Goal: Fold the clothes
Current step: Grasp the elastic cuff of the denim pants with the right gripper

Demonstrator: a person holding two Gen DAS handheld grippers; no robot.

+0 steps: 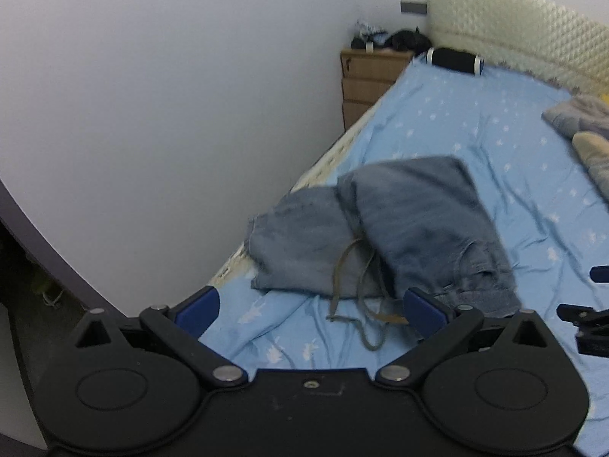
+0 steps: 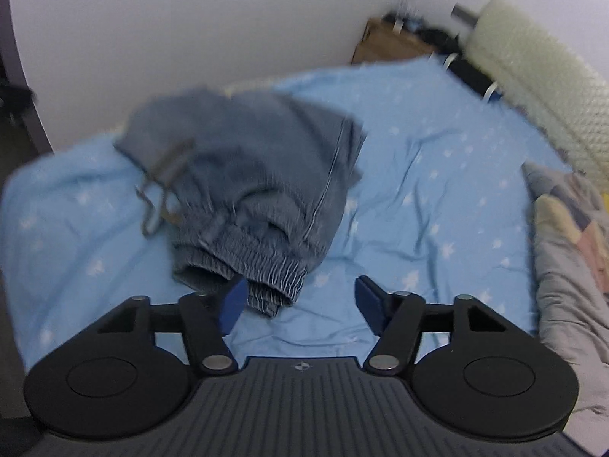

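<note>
Both the left gripper [image 1: 310,312] and right gripper [image 2: 295,302] hover with jaws spread, empty, just before the folded jeans [image 1: 399,228] on the blue sheet [image 1: 475,122], a grey blanket [image 2: 567,251] lying to the right.

Right view smears the jeans [image 2: 243,175] and their drawstring [image 2: 160,194]. The nightstand [image 2: 392,43] clutter is perhaps cables, too blurred to tell. Left view's edge cuts off the blanket [image 1: 586,129] and right gripper [image 1: 590,327].
</note>
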